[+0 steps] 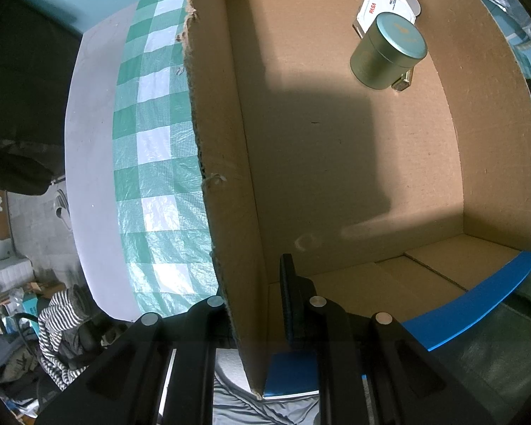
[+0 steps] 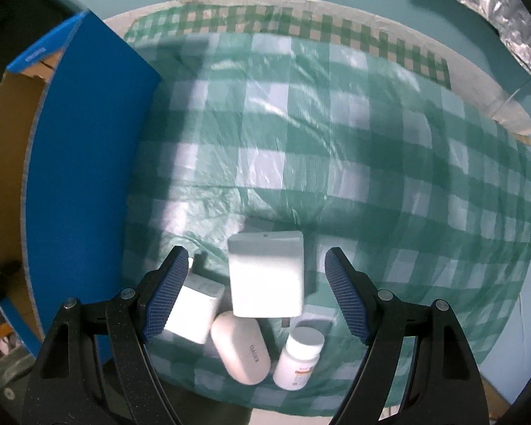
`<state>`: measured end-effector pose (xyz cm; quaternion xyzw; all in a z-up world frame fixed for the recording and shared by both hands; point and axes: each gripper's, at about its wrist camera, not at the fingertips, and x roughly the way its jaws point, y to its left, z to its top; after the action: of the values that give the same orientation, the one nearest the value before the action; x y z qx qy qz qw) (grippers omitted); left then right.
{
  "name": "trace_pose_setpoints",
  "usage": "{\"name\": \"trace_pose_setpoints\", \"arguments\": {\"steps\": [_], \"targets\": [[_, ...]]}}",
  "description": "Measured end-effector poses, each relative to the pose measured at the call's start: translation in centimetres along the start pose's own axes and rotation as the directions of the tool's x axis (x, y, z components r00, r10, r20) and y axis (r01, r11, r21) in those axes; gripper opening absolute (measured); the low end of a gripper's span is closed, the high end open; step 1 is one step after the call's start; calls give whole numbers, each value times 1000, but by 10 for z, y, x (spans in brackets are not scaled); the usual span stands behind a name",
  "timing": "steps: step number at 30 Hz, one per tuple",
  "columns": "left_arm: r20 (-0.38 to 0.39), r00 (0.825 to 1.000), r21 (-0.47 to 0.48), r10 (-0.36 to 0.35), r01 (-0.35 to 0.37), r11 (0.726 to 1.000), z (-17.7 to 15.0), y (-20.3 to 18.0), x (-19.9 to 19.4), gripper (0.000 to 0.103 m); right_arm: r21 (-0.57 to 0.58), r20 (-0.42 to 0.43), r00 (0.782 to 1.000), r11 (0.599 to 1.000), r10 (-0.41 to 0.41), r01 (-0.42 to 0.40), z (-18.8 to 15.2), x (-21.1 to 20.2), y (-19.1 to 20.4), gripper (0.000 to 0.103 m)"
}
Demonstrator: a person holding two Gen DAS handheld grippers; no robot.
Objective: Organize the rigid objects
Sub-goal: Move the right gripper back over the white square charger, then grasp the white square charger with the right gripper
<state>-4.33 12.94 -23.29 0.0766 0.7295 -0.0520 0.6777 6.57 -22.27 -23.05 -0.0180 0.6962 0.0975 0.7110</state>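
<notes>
Cardboard box (image 1: 336, 163): brown inside and blue outside, it stands open on the checked tablecloth (image 2: 336, 141) as the place the loose things are meant to end up; I take it as my landmark.

Left gripper (image 1: 255, 304): clamped on the box's near wall, one finger inside and the other outside the cardboard. My guess is it steadies the box so it will not slide when something is dropped in.

Already in the box: a green round tin (image 1: 386, 53) lies tipped in the far corner, resting against a white flat pack with red lettering (image 1: 386, 5); a small dark object (image 1: 403, 81) sits just beside the tin, too small to name.

Right gripper (image 2: 255, 294): fingers spread wide, holding nothing, poised over the cluster outside the box's blue wall.

Large white adapter (image 2: 267, 276): between the open fingers and nearest their line, so it looks like the next pick.

Small white adapter (image 2: 194, 311): on the box side of the large one, partly behind the finger nearer the box.

White oval case (image 2: 240, 347): below the large adapter, touching the small one.

White pill bottle (image 2: 297, 357): farthest from the box, just beside the case.

Risk: the items crowd together, so closing on the large adapter may nudge its neighbours.
</notes>
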Motion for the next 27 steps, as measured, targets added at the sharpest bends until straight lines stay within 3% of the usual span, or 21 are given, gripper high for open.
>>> {"name": "trace_pose_setpoints", "arguments": {"steps": [8, 15, 19, 22, 27], "targets": [[-1, 1000, -3, -1, 1, 1000, -1, 1, 0, 15, 7, -27, 1000, 1000, -14, 14, -7, 24, -6, 79], [-2, 1000, -1, 0, 0, 1000, -1, 1, 1, 15, 5, -20, 1000, 1000, -18, 18, -14, 33, -4, 65], [-2, 1000, -3, 1, -1, 1000, -1, 0, 2, 15, -10, -9, 998, 998, -57, 57, -18, 34, 4, 63], [0, 1000, -5, -1, 1, 1000, -1, 0, 2, 16, -32, 0, 996, 995, -94, 94, -22, 34, 12, 54], [2, 1000, -2, -1, 1, 1000, -2, 0, 2, 17, -42, 0, 995, 994, -101, 101, -25, 34, 20, 52]]}}
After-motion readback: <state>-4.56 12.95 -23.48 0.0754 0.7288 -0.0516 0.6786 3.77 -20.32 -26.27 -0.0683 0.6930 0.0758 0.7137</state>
